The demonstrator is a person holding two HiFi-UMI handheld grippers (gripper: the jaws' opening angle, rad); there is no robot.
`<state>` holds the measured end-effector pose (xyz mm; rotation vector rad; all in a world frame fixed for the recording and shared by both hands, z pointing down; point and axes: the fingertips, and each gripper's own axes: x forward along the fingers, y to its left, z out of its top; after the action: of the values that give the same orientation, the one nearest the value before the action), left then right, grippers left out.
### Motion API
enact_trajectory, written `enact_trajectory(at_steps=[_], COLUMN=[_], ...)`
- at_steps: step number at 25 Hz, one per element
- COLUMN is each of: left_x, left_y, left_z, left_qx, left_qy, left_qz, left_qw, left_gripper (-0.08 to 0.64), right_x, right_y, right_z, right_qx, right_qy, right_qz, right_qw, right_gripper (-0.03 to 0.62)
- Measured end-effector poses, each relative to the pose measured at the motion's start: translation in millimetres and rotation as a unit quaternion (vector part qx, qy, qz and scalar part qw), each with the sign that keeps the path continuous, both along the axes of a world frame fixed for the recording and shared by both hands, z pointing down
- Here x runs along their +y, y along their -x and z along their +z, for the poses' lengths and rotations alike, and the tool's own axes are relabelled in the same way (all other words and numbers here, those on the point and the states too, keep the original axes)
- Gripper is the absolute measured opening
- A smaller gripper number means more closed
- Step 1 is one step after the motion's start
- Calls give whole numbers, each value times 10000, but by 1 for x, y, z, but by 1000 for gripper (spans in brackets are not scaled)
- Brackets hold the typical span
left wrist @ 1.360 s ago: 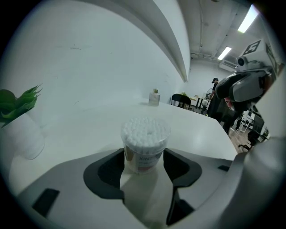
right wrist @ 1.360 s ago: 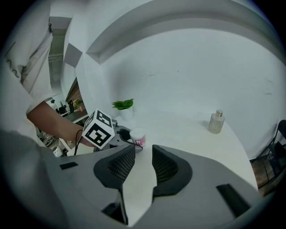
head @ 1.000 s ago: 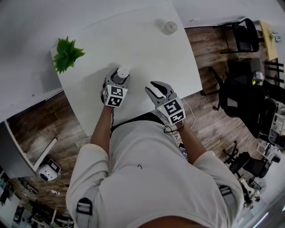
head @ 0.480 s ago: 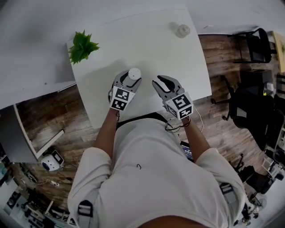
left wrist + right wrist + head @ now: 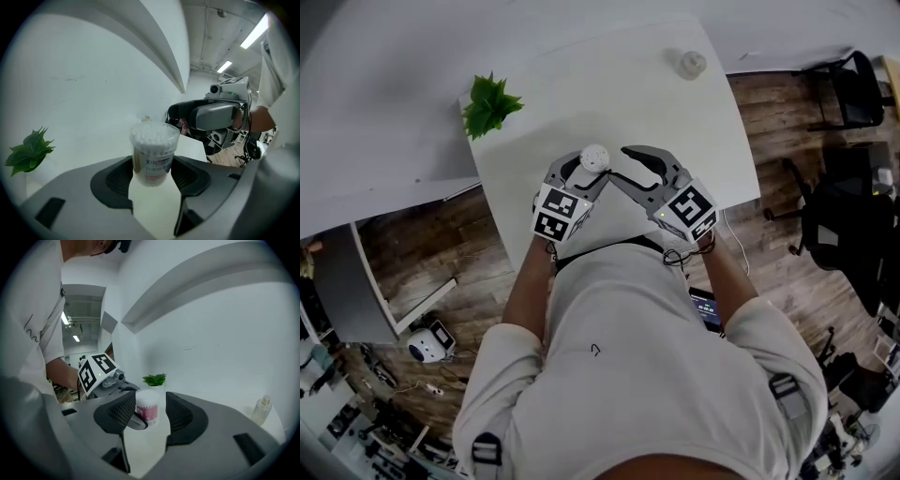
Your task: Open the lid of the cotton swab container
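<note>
Head view: person stands at the near edge of a white table, a gripper in each hand, both raised in front of the chest.

Left gripper: jaws closed on the container, one pad on each side of its lower body. In the left gripper view the container stands upright between the pads of this gripper. It is a clear cylinder packed with white swab heads, with a printed label round the middle (pink band at the bottom). The lid is on and closed.

Right gripper: jaws spread, and they have just been opening. Its tips sit just beside the container's top, on the side away from the left gripper. In the right gripper view the container shows in the gap between the pads of this gripper, with daylight on both sides; neither pad presses on it. One left jaw tip crosses in front of its base.

Container position: over the near part of the table, between the two grippers, held by the left only.

Others: plant at the far left corner; small bottle at the far right corner (both well apart from the container). Wood floor around the table.
</note>
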<state>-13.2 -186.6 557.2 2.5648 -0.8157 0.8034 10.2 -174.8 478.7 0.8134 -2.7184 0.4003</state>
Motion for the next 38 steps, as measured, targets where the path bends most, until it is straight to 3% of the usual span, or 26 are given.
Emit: enact_trajectory(at_steps=[9,13,19,25,31,35,38], left_x=[8,12,12,18,29,30,31], left_y=[-6,-4,2,-1,-9,-9,-7], left_z=[-14,-17,-26,-33,-36,-31,-30], left_qx=[-26,15,195,174,376,376,407], left_qy=[-145,-145,-259,-585,-523,-449,-456], left_qz=[180,143,115,571,828,738,773], left_qw=[9997,9998,9994,9965,9945,9955,9951], left_gripper=[264,264,267,273,282,276,270], right_x=[-3,-3,-2,0,7,10,14], right_y=[35,42,41,36,28,31,36], right_z=[-4,-1,-1,-4,-4,-2,-2], right_qx=[182,235,-46,-353,-579,-492,-264], right_qy=[-56,-73,26,454,866,769,435], right_qz=[-490,-672,-1211,-1670,-1923,-1959,-1918], right_qw=[9986,9974,9926,9843,9758,9764,9801], right_gripper=[299,255,244,242,242,242,250])
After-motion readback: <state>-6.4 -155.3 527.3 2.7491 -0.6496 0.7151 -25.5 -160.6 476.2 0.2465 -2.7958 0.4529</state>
